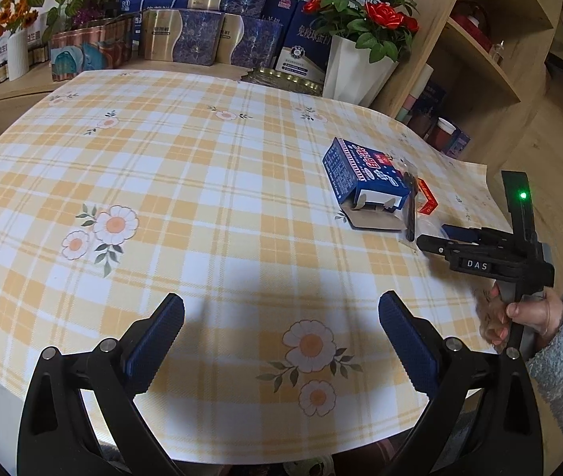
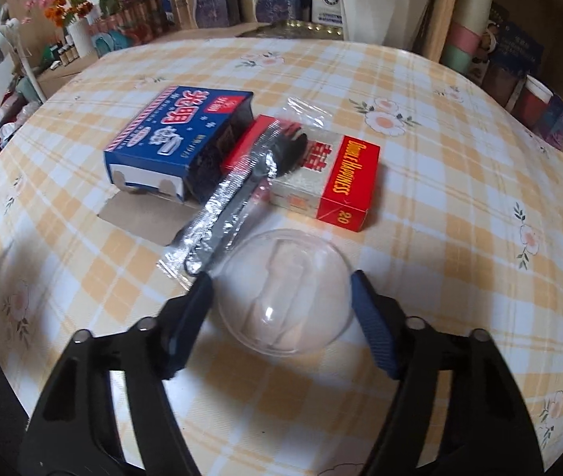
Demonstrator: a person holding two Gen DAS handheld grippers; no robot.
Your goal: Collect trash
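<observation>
Clear plastic dome lid [image 2: 285, 289] lying flat on the worktop [image 2: 460, 277], squarely between the two fingers of the right tool [image 2: 281, 301] and slightly ahead of the tips. Round, so no long axis to line up with; wide enough to nearly fill the gap. Left pad close to the lid's rim, right pad a little clear of it, contact on either side not certain through the motion blur. Right tool partly open, nothing gripped as far as can be told. Probably a short closing pinch across the lid's widest span next, with a risk of the thin plastic flexing or skating away. Just beyond the lid, a black fork in a clear wrapper [image 2: 233, 190], long axis running away from the right tool and up to the right, its handle end almost touching the left fingertip, its head resting on a red pack [image 2: 337, 182] lettered "DOUBLE HAPPINESS" and "20". Left of that, a blue box [image 2: 170, 135] with large white Chinese characters, flap open toward the tool. Left tool [image 1: 281, 333] wide open and empty, hovering over bare checked cloth, the trash well off to its forward right; right hand [image 1: 527, 313] clearly the nearer. "DAS" readable on the right tool's body in the left wrist view.
</observation>
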